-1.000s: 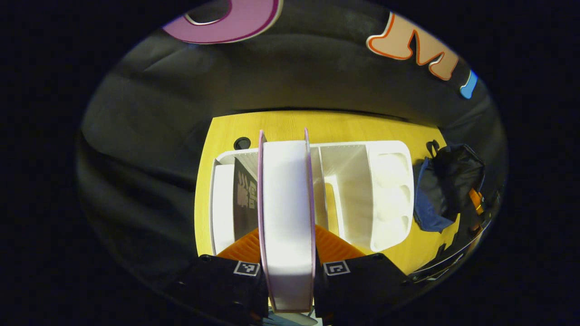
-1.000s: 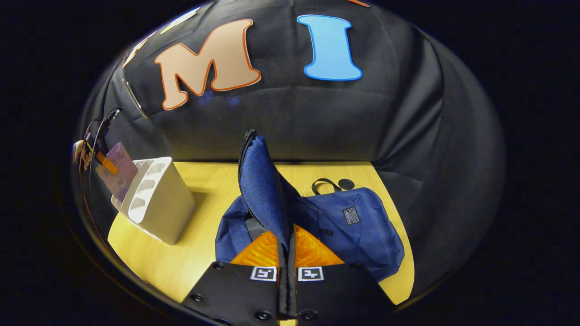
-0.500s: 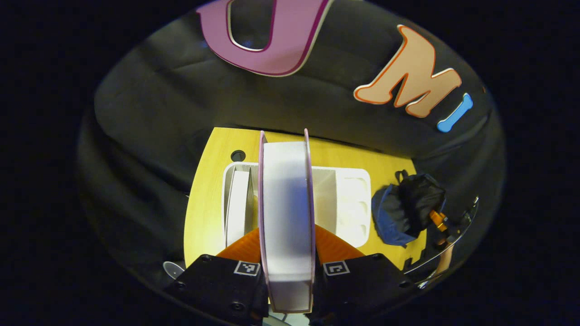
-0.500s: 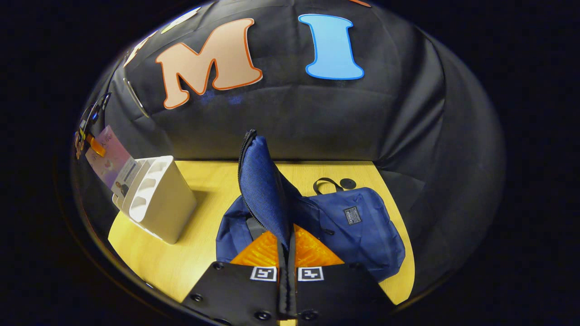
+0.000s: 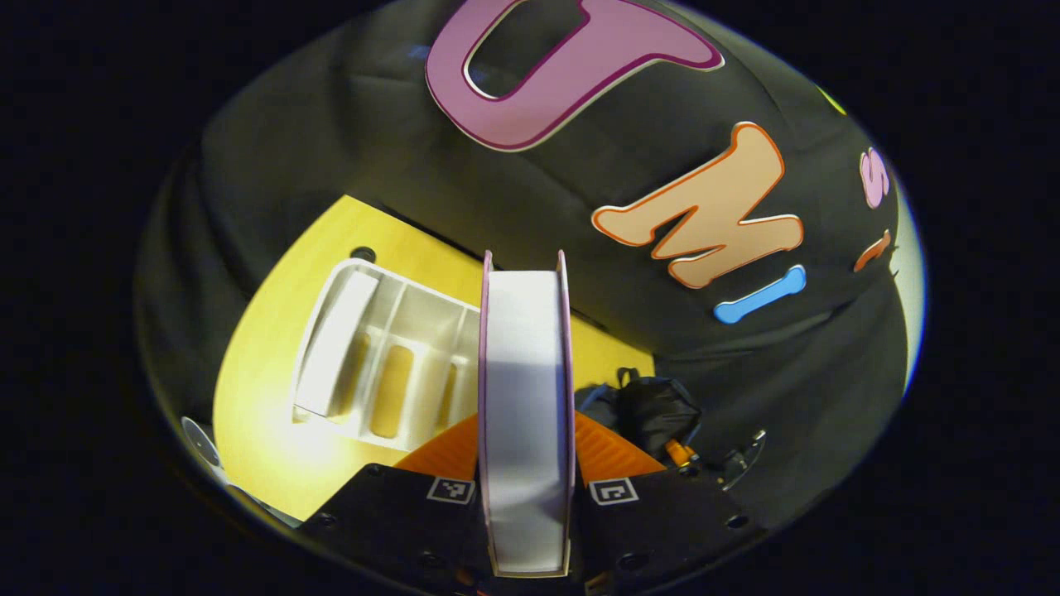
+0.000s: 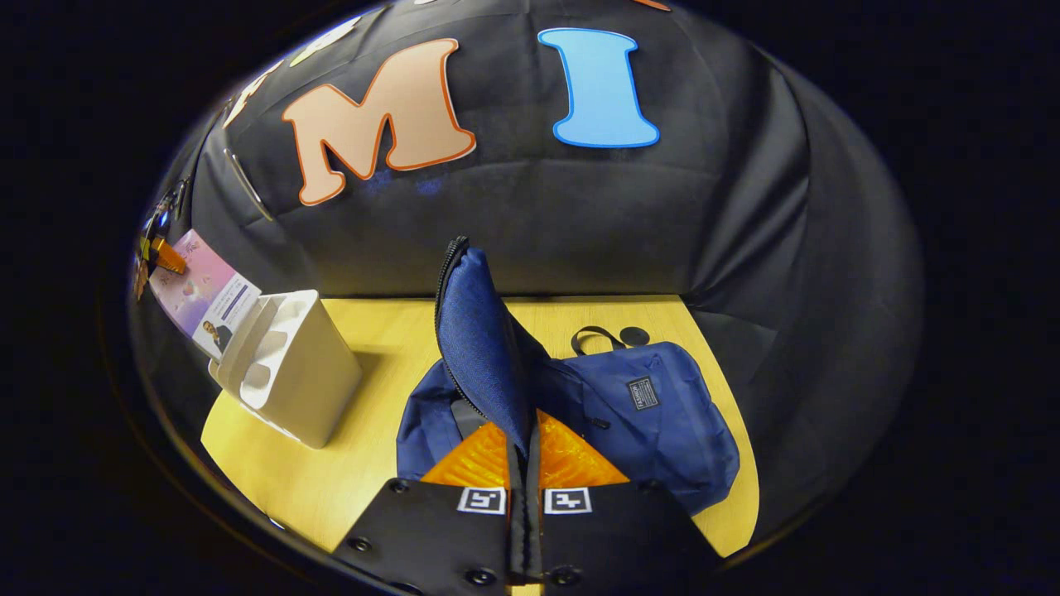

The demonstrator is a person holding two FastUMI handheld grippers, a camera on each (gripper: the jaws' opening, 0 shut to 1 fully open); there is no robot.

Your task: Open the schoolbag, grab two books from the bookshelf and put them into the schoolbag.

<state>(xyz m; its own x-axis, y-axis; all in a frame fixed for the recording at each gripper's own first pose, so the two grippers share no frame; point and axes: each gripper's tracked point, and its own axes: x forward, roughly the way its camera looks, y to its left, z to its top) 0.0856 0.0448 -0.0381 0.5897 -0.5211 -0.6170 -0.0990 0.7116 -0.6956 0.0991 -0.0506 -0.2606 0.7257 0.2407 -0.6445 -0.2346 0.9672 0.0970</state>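
In the left gripper view my left gripper [image 5: 525, 463] is shut on a pink-covered book [image 5: 525, 389], seen page edge on, held in the air above the white bookshelf [image 5: 373, 356]. One more white book [image 5: 335, 343] stands in the shelf's far-left slot. In the right gripper view my right gripper [image 6: 525, 463] is shut on the flap [image 6: 480, 348] of the blue schoolbag [image 6: 646, 414], holding it up so the bag stands open. The same view has the book [image 6: 207, 294] and the left gripper [image 6: 161, 252] at far left, above the bookshelf [image 6: 290, 372].
The yellow table [image 6: 356, 463] carries the bookshelf on the left and the schoolbag on the right, with bare wood between them. A round cable hole [image 6: 633, 335] sits behind the bag. Black cloth walls close in the back and sides.
The left gripper has lifted the book up out of the bookshelf and tilted toward the schoolbag side. The right gripper keeps holding the bag flap up, unmoved.
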